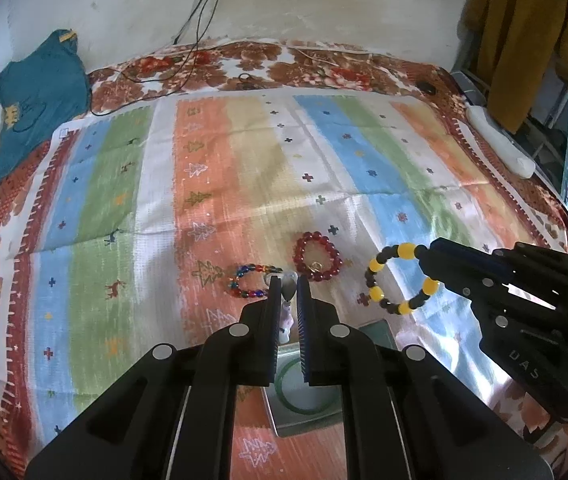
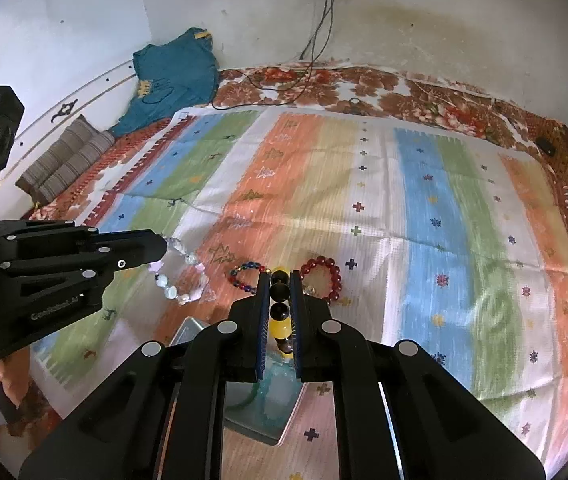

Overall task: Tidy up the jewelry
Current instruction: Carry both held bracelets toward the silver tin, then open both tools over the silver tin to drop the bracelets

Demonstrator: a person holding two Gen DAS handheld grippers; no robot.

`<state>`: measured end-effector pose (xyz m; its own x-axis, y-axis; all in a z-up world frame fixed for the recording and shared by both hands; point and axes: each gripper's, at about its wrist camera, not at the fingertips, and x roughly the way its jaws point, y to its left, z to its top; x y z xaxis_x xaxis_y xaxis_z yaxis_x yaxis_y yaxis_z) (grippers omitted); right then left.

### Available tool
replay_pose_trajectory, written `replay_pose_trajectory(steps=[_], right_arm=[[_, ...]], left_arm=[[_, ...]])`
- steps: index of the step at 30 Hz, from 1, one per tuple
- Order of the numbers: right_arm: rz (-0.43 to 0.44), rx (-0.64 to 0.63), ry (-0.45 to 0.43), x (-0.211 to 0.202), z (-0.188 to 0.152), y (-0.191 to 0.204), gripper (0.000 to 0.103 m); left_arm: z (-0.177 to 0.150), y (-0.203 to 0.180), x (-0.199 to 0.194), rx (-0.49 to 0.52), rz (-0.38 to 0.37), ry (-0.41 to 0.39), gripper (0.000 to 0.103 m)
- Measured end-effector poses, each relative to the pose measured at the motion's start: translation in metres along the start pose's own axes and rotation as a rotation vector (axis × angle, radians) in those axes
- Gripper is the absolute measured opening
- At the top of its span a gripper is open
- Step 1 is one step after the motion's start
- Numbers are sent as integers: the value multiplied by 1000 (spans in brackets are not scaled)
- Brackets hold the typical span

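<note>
My left gripper [image 1: 287, 280] is shut on a pale clear-bead bracelet [image 2: 179, 276] and holds it above the cloth; in the left wrist view its beads [image 1: 288, 292] hang between the fingers. My right gripper [image 2: 279, 276] is shut on a yellow-and-black bead bracelet [image 1: 400, 278], held in the air. A dark red bead bracelet [image 1: 318, 256] and a multicoloured bead bracelet [image 1: 249, 280] lie on the striped cloth just beyond both grippers. A grey tray [image 1: 308, 420] below the grippers holds a green bangle [image 1: 284, 392].
The striped cloth [image 1: 243, 160] covers a bed with a floral sheet [image 1: 243, 64]. A teal shirt [image 1: 39, 96] lies at the far left, cables [image 1: 191, 40] hang on the wall, and a mustard garment [image 1: 524, 32] hangs at the right.
</note>
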<state>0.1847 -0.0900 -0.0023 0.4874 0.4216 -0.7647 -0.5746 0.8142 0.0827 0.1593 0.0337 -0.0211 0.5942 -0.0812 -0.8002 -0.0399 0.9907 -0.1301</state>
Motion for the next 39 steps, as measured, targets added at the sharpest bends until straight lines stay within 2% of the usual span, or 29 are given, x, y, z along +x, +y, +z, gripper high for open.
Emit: replay_pose_trajectory(steps=[10, 26, 28, 30, 33, 39], right_arm=[[37, -6, -4, -15, -12, 11, 11], [59, -5, 57, -11, -28, 15, 11], [48, -4, 72, -8, -30, 15, 11], [41, -4, 74, -7, -30, 15, 11], [30, 2, 75, -7, -29, 13, 12], [33, 5, 86, -5, -30, 10, 12]], left_arm=[[-14, -7, -16, 24, -12, -14, 5], [-19, -2, -8, 14, 11, 24, 5], [-21, 1, -5, 7, 21, 31, 7], [-21, 4, -1, -6, 29, 42, 18], [-22, 9, 3, -30, 42, 54, 27], [-25, 18, 23, -72, 62, 108, 31]])
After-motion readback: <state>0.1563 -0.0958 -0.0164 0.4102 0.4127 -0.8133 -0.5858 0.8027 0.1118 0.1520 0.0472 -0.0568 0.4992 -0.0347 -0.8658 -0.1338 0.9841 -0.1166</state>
